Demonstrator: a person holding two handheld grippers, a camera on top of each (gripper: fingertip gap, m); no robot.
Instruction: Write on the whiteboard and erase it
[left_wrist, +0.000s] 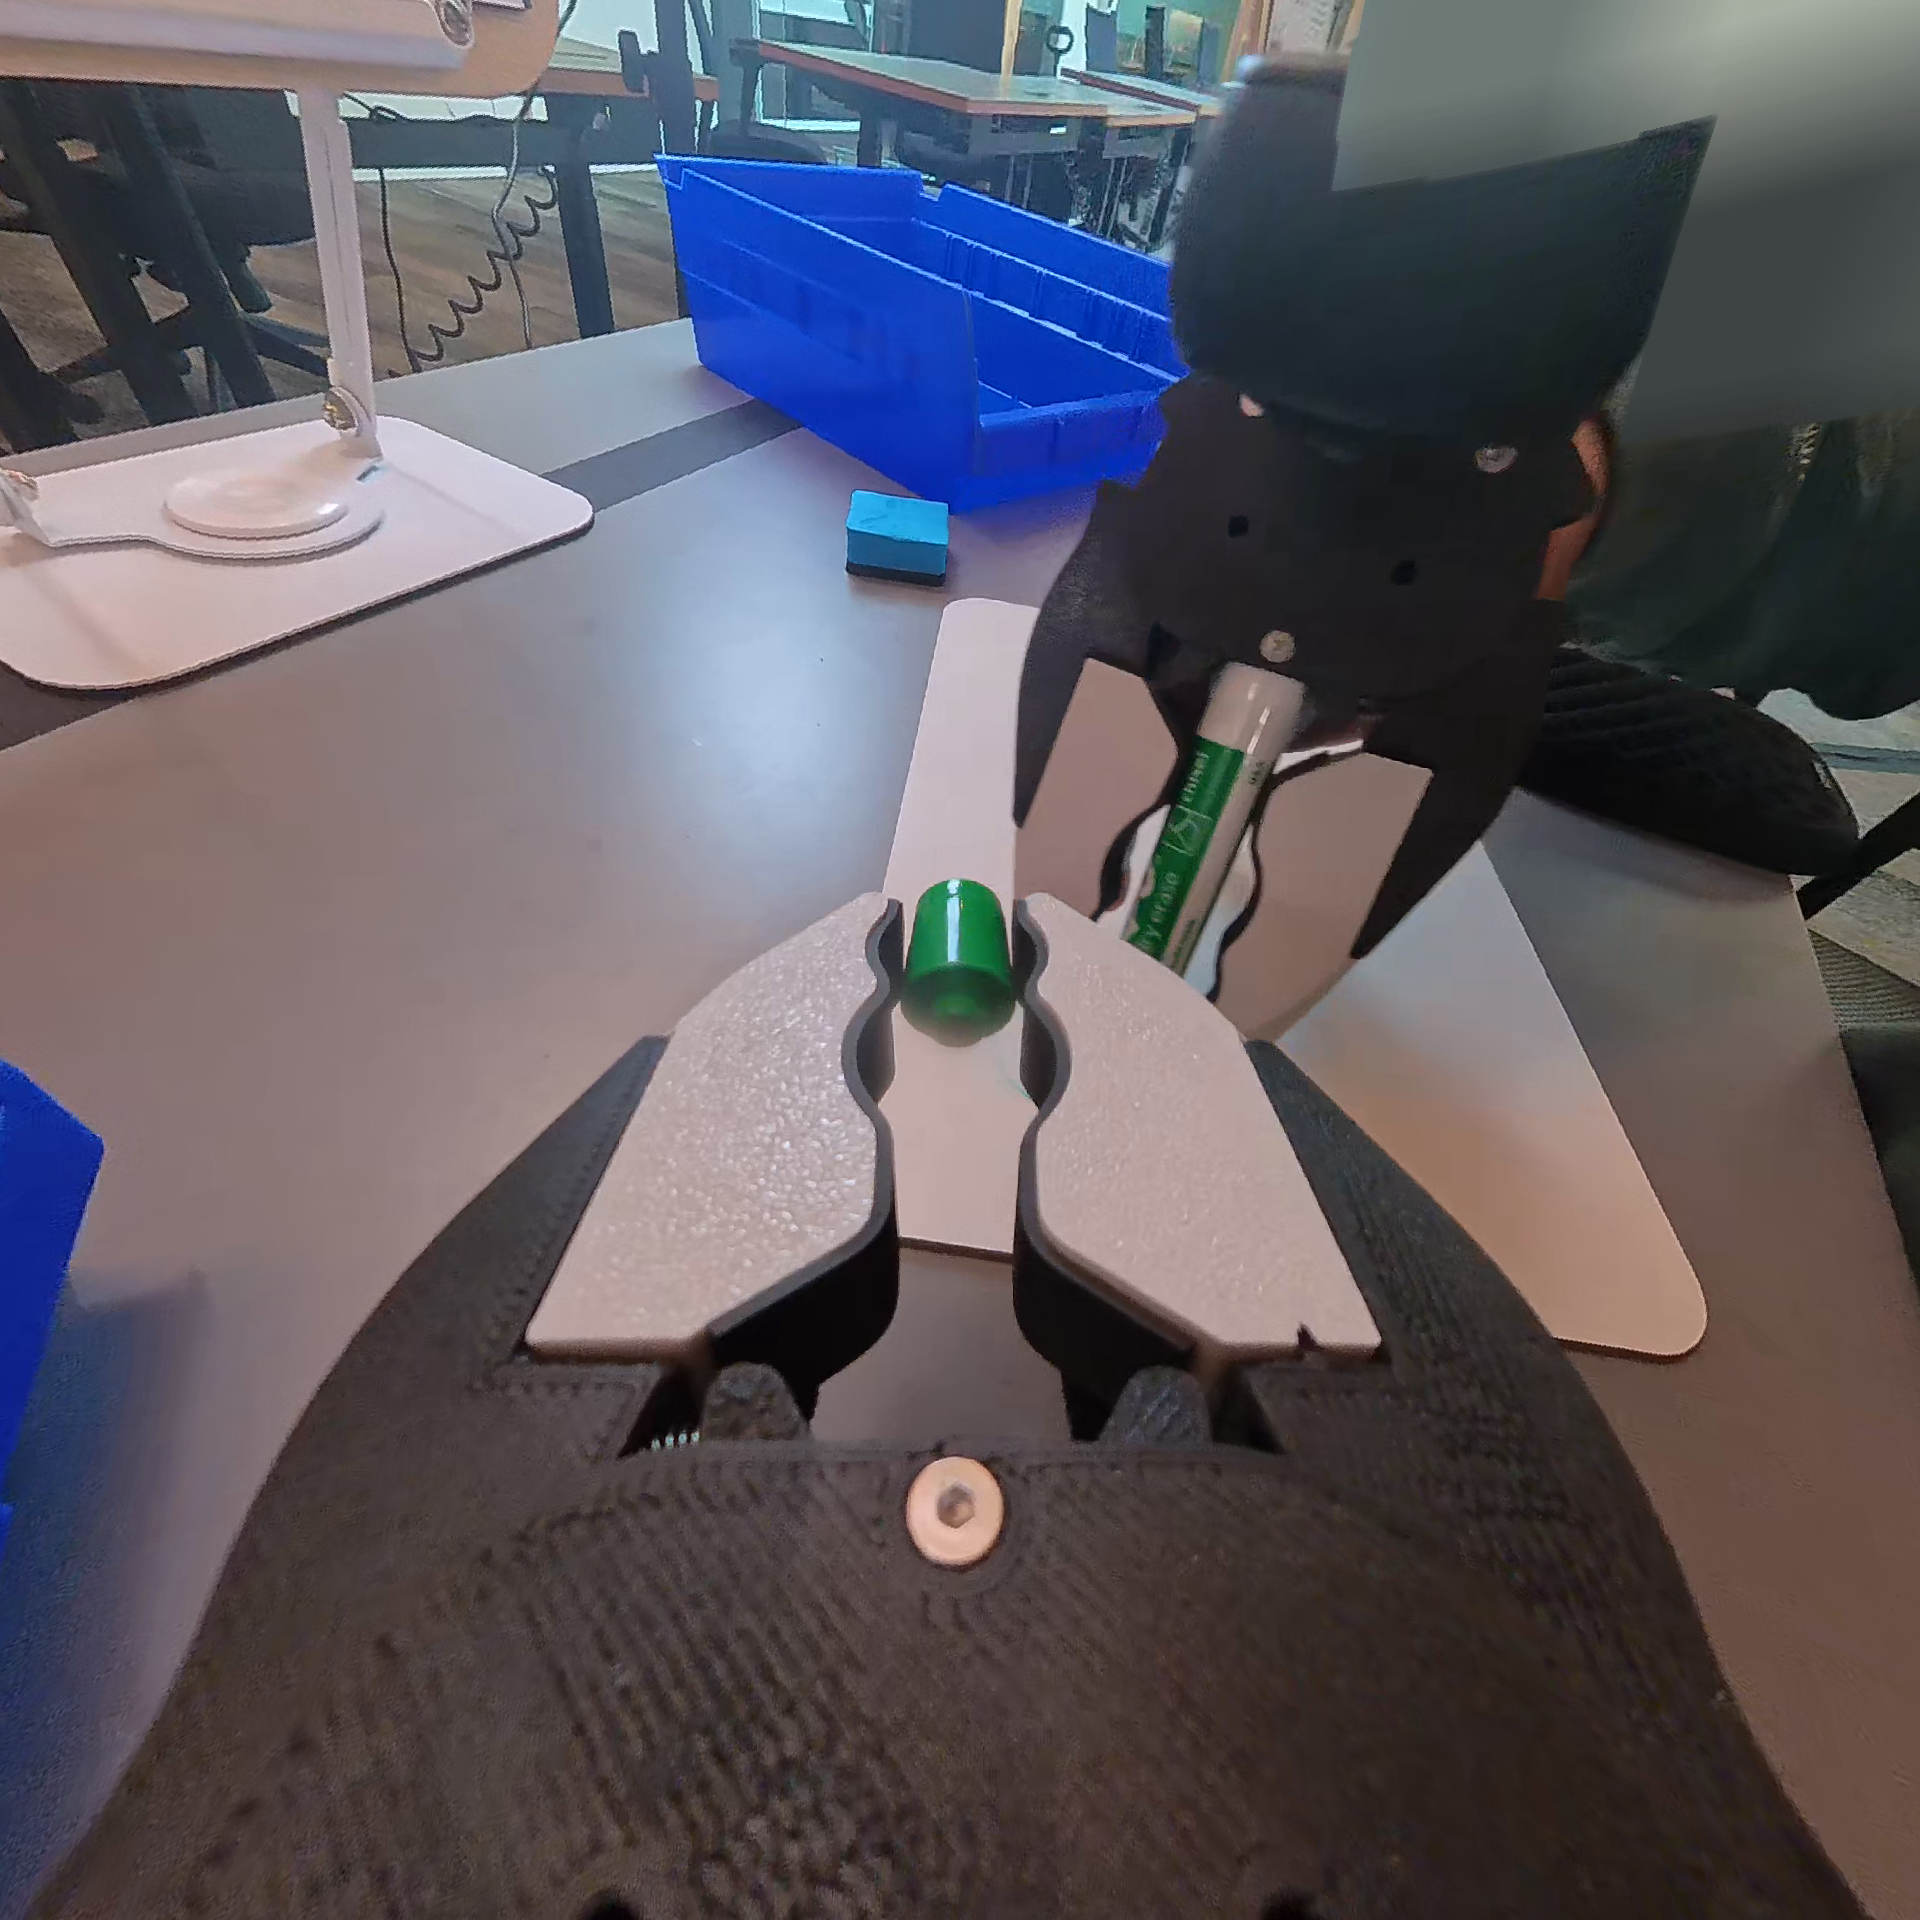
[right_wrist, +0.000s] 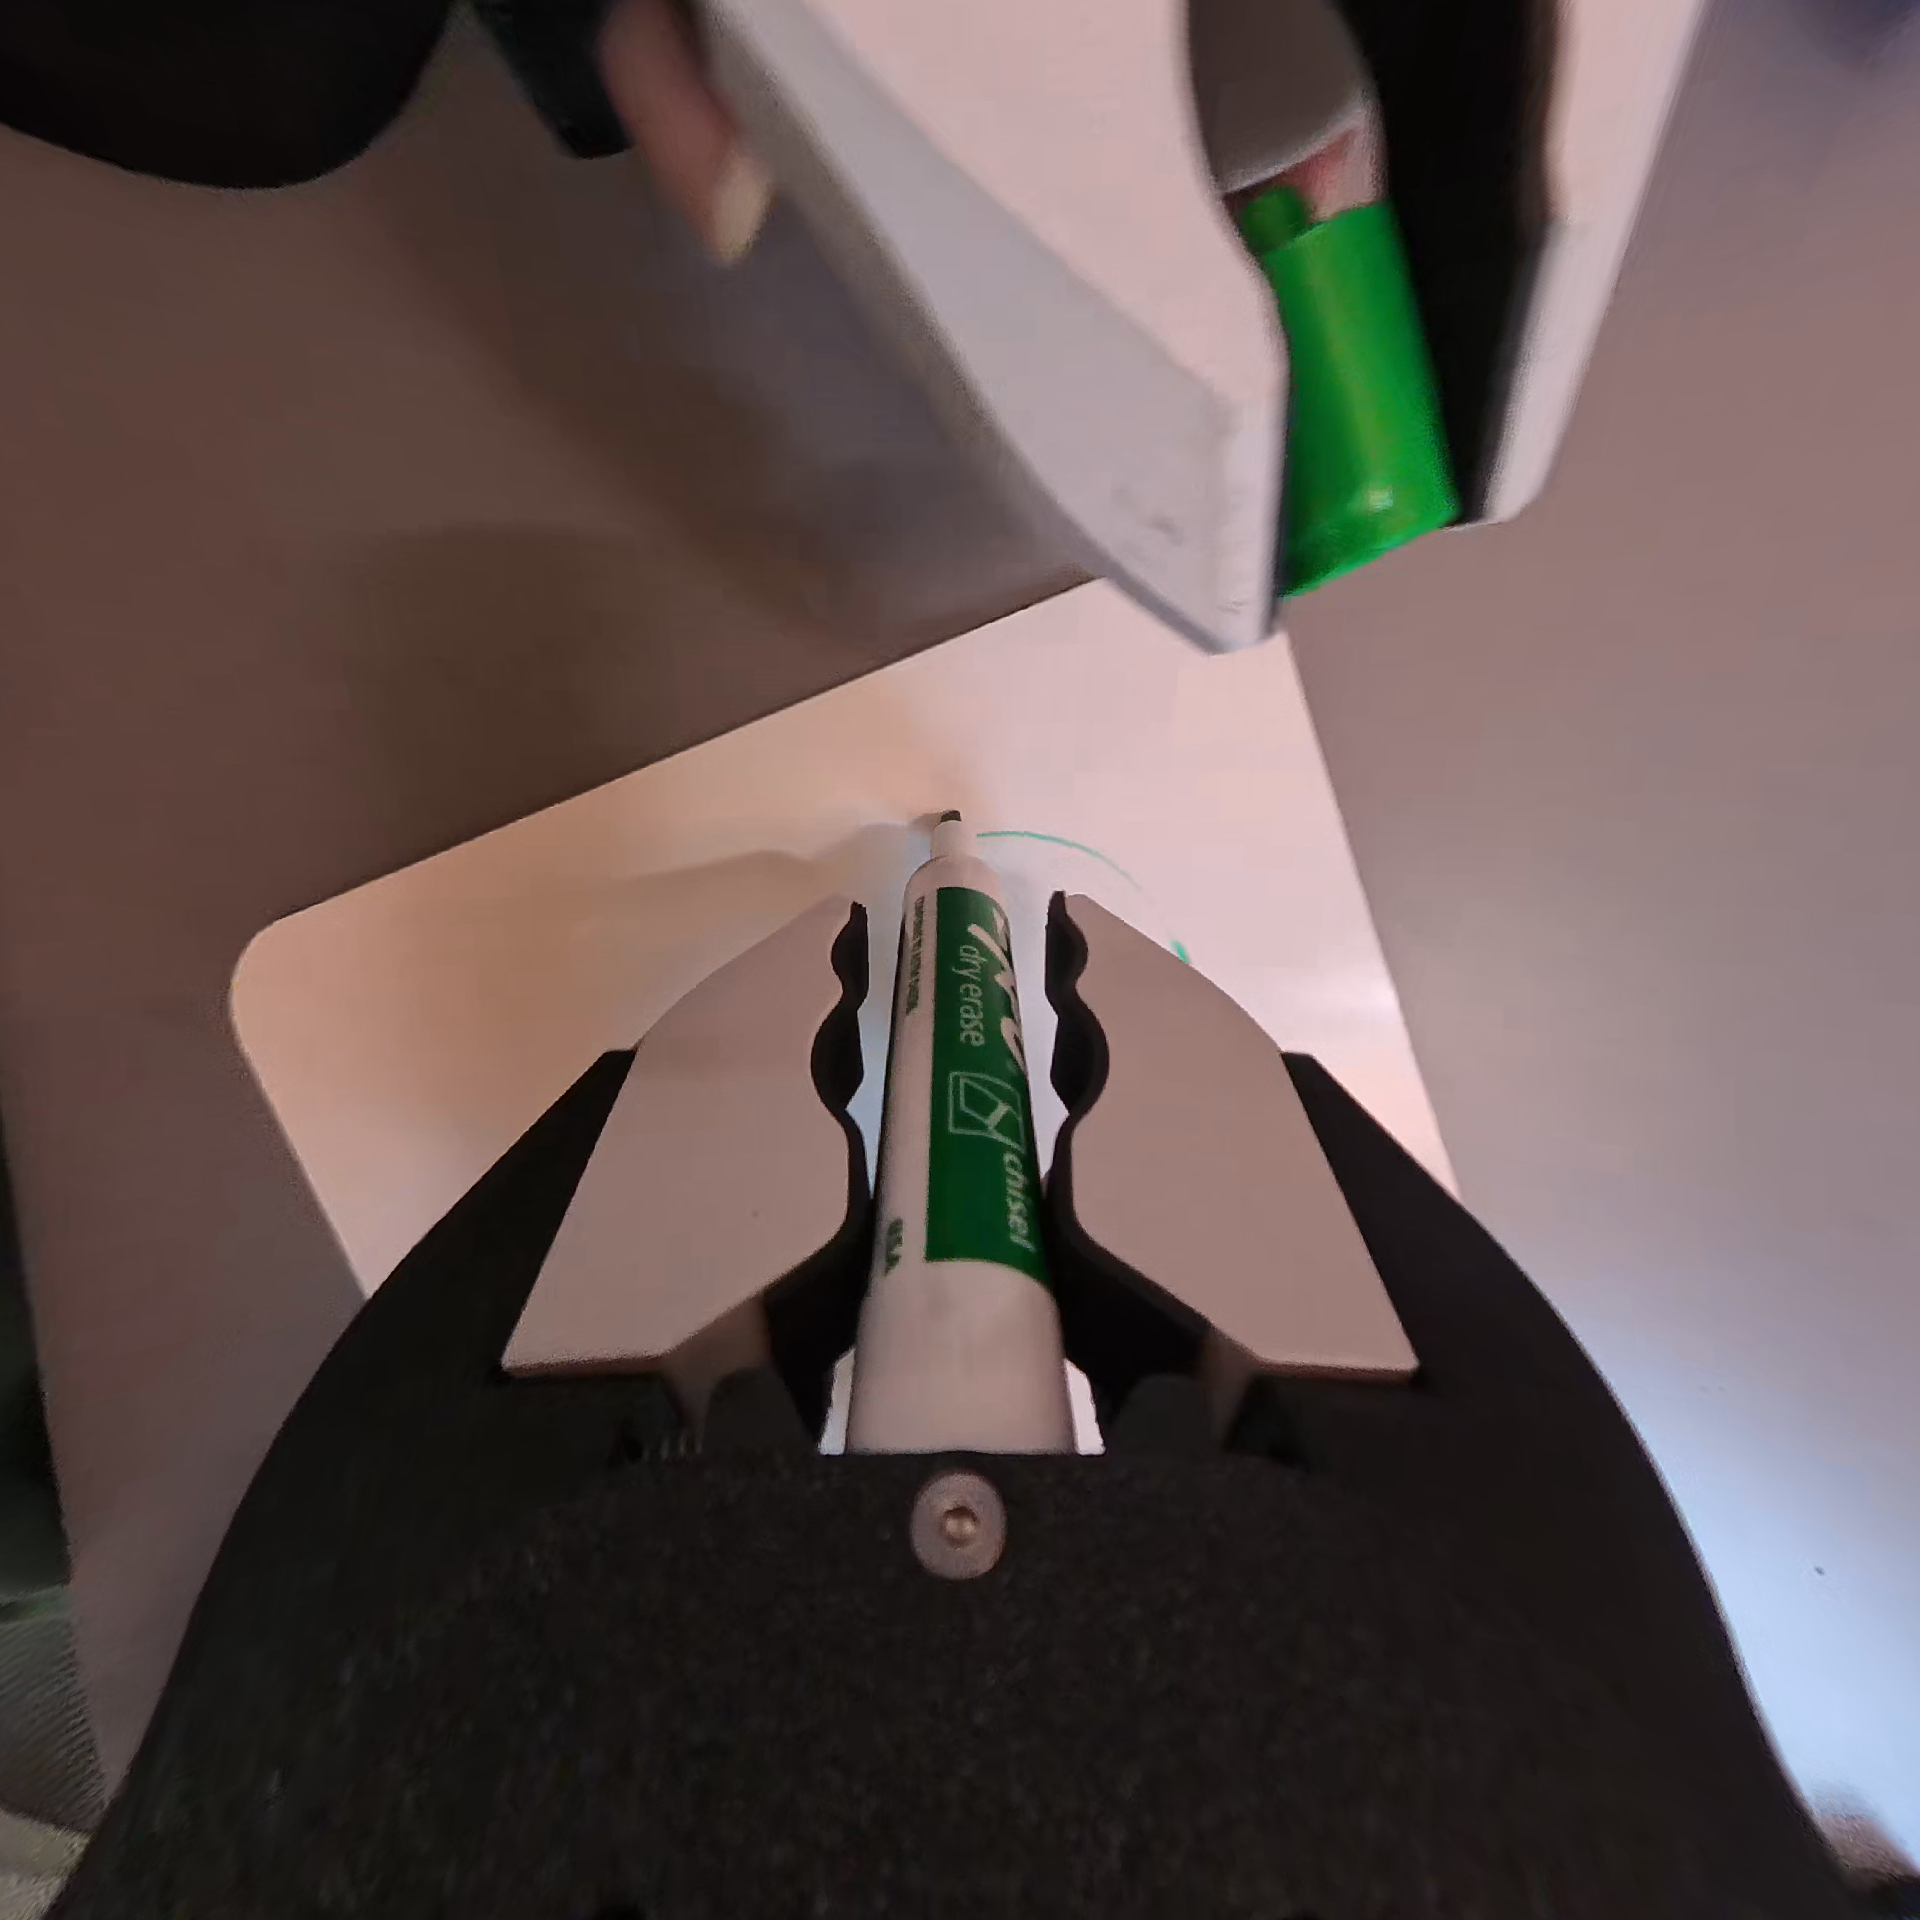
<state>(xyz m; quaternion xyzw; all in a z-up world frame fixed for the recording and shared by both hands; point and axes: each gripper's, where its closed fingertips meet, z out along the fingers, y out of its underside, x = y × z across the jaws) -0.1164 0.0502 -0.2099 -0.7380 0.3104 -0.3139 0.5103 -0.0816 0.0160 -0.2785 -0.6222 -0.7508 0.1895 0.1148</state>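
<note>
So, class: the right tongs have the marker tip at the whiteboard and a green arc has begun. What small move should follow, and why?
Probably sweep the marker on along the curve, tip kept down. The right tongs are shut on it, its tip is at the whiteboard, and the green arc looks unfinished. The left tongs hold the cap clear; the eraser lies unused.

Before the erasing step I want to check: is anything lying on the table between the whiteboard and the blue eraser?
Nothing visible: in the left wrist view the grey table is bare between the whiteboard and the eraser, which sits before the blue bin.
</note>
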